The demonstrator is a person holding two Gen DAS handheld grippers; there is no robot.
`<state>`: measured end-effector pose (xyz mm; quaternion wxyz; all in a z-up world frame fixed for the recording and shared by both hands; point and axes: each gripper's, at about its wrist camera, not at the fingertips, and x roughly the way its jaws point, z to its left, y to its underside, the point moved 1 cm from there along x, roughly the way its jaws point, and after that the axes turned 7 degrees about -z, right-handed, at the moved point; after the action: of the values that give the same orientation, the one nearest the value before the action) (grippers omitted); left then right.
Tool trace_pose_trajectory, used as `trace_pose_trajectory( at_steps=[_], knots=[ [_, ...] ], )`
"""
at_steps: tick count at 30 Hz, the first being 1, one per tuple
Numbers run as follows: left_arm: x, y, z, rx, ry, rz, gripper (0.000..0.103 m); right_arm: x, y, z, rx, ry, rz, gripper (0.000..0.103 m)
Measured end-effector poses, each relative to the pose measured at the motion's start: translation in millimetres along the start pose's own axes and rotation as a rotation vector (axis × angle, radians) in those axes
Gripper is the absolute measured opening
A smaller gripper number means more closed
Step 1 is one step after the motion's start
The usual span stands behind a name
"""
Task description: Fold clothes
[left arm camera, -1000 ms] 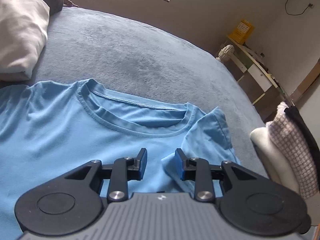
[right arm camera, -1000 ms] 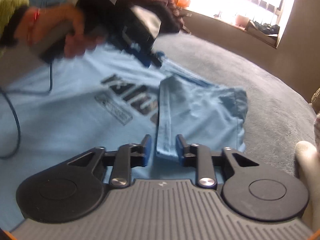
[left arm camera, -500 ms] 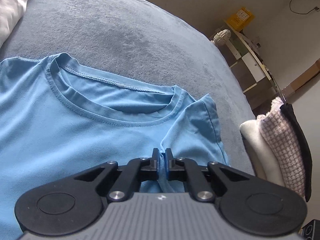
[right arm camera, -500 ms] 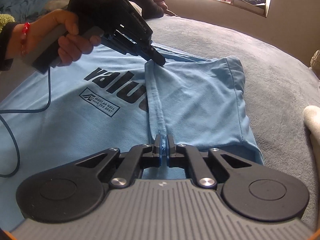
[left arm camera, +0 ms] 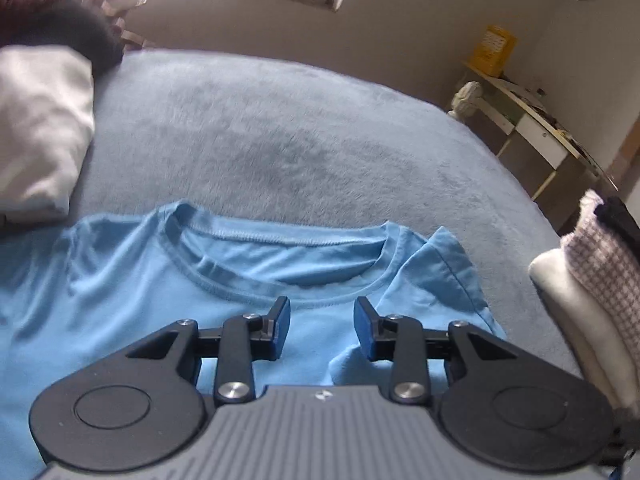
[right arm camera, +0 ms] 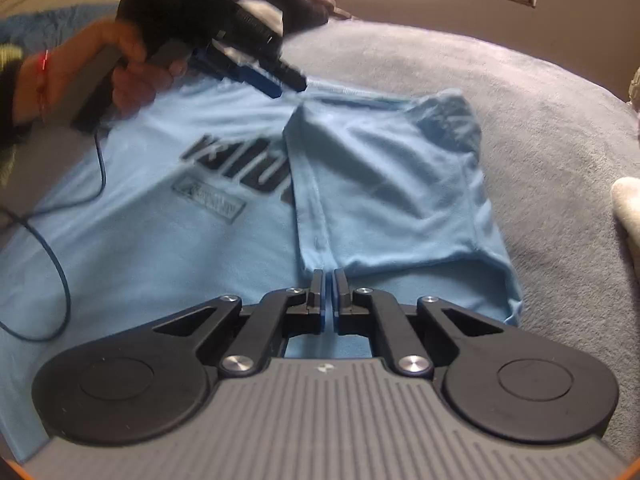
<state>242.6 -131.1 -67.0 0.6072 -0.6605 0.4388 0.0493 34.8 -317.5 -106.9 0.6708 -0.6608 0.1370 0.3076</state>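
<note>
Through your left wrist camera, the light blue cotton T-shirt [left arm camera: 120,300] lies flat on the grey plush bed cover [left arm camera: 300,140], its round collar [left arm camera: 280,264] just ahead of your left gripper [left arm camera: 322,328]. Your fingers [left arm camera: 282,320] stand apart and are opening, with nothing pinched between them; only the shirt's chest shows below the gap. A fold of the shirt's right shoulder rises beside the right-hand finger. A white pillow [left arm camera: 40,132] rests at the far left of the bed, and a checked pink-and-white cloth [left arm camera: 600,272] hangs at the right edge.

Through your right wrist camera, the right gripper [right arm camera: 327,280] sits at the lower edge of the folded-over side panel [right arm camera: 392,192] of the T-shirt. Its fingers [right arm camera: 318,284] are drawn together to a thin slit, and whether cloth is caught in them you cannot tell. The panel covers the end of the black printed lettering [right arm camera: 240,156] on the chest. Farther up, your left hand [right arm camera: 120,72] holds the other gripper above the collar, its blue cable [right arm camera: 60,248] trailing over the shirt.
</note>
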Motion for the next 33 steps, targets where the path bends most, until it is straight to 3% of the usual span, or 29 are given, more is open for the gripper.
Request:
trace_pose_trajectory(
  at_steps=[3, 5, 9, 16, 21, 25, 33],
  knots=[
    [-8.1, 11.2, -39.3, 0.194, 0.044, -0.049, 0.035, 4.2, -27.3, -25.8, 0.068, 0.045, -0.081, 0.003],
    [-0.6, 28.7, -67.1, 0.317, 0.07, -0.017, 0.035, 17.3, -48.8, -48.1, 0.127, 0.079, -0.122, 0.003],
    [28.9, 65.7, -91.4, 0.443, 0.005, 0.088, 0.031, 71.1, -80.2, -86.9, 0.24, 0.115, -0.115, 0.004],
    [28.6, 81.2, -80.9, 0.41, 0.014, 0.059, 0.03, 146.0, -79.8, -140.5, 0.41, 0.188, -0.025, 0.0],
    [28.3, 83.7, -79.0, 0.403, 0.02, 0.047, 0.03, 132.6, -85.7, -183.2, 0.651, 0.174, -0.114, 0.005],
    [28.5, 83.8, -79.0, 0.398, 0.024, 0.043, 0.031, 146.5, -92.6, -210.2, 0.806, 0.098, -0.024, 0.013],
    [26.9, 83.9, -78.3, 0.396, 0.038, 0.04, 0.031, 196.1, -128.9, -194.3, 0.668, 0.066, 0.282, 0.023]
  ],
)
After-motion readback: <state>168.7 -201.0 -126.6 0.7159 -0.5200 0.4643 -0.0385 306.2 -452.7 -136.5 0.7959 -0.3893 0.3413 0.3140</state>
